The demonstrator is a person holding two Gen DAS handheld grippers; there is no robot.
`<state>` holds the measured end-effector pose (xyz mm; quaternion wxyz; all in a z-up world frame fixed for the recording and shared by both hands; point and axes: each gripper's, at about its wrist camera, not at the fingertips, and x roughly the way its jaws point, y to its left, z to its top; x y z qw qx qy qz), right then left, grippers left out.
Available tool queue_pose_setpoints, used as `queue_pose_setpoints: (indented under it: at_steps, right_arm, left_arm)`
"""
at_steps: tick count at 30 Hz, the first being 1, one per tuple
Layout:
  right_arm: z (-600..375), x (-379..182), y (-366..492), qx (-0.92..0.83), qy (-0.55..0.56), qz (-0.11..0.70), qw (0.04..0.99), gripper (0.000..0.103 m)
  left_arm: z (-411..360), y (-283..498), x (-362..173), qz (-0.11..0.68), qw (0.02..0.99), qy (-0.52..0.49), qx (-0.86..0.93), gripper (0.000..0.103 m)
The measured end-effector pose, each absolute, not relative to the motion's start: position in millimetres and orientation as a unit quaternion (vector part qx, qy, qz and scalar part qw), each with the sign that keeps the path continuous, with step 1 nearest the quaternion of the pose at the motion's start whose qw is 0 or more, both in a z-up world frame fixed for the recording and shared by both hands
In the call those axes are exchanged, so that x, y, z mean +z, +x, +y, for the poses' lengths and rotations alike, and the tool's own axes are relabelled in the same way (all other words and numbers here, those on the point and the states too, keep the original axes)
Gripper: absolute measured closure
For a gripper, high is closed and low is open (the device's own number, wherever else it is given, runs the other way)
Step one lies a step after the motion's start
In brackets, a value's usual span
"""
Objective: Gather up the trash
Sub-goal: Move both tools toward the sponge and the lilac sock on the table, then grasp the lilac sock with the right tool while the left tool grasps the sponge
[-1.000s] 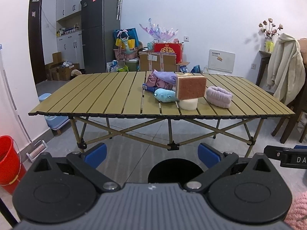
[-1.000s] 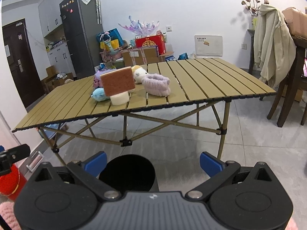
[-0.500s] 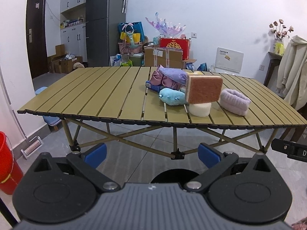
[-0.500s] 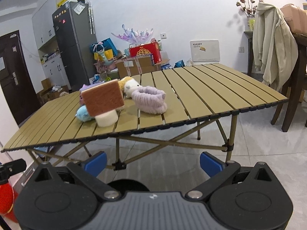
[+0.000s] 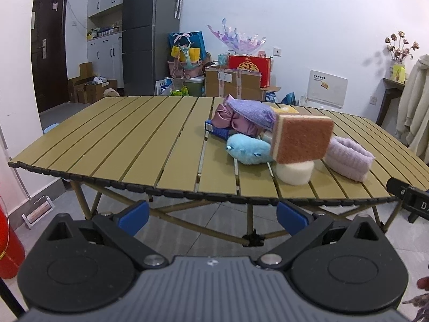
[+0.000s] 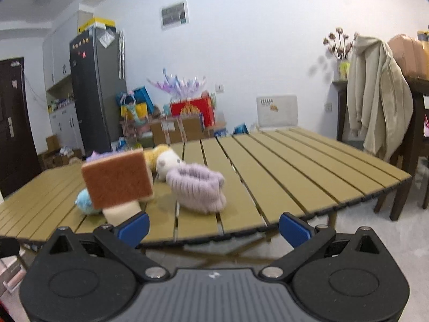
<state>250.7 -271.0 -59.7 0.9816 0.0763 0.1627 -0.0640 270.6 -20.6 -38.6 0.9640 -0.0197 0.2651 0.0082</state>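
A slatted tan folding table [image 5: 139, 145] [image 6: 295, 171] carries a cluster of things: a brown and yellow sponge [image 5: 301, 139] [image 6: 118, 178] leaning on a white round sponge [image 5: 293, 173], a blue plush [image 5: 248, 150], a lilac knitted band [image 5: 348, 158] [image 6: 198, 187], purple and pink cloths [image 5: 241, 116] and a white and yellow plush [image 6: 167, 161]. My left gripper [image 5: 211, 216] is open and empty, in front of the table's near edge. My right gripper [image 6: 214, 226] is open and empty, at the near edge just before the lilac band.
A red bucket [image 5: 8, 247] stands on the floor at the left. A dark fridge [image 5: 150, 32], boxes and bags [image 5: 233, 80] line the back wall. A chair with a beige coat [image 6: 375, 102] stands right of the table. Part of the other gripper [image 5: 410, 201] shows at the right.
Both grippers have risen and moved toward the table. The black bin seen low between the fingers earlier has dropped out of view. Both stay open.
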Motion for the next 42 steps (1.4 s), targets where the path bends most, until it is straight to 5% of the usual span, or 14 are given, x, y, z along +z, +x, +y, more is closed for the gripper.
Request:
queue_pose_setpoints:
  at_steps: [22, 24, 30, 34, 42]
  right_arm:
    - [-278, -93, 382, -0.061, 0.035, 0.179, 0.981, 0.001]
    - [-276, -99, 392, -0.047, 0.032, 0.186, 0.981, 0.006]
    - [-276, -105, 401, -0.006, 0.026, 0.204, 0.979, 0.042]
    - [-288, -104, 395, 0.009, 0.059, 0.209, 0.976, 0.073]
    - [-325, -93, 374, -0.001, 0.115, 0.179, 0.977, 0.08]
  left_arm:
    - [-17, 343, -52, 0.281, 0.959, -0.032, 0.029, 0.0]
    - [-22, 342, -48, 0.274, 0.961, -0.026, 0.03, 0.0]
    - [-52, 341, -28, 0.251, 0.968, -0.016, 0.011, 0.0]
    - [-77, 340, -19, 0.247, 0.969, -0.003, 0.007, 0.0]
    - [-117, 339, -8, 0.249, 0.968, 0.021, 0.015, 0.0]
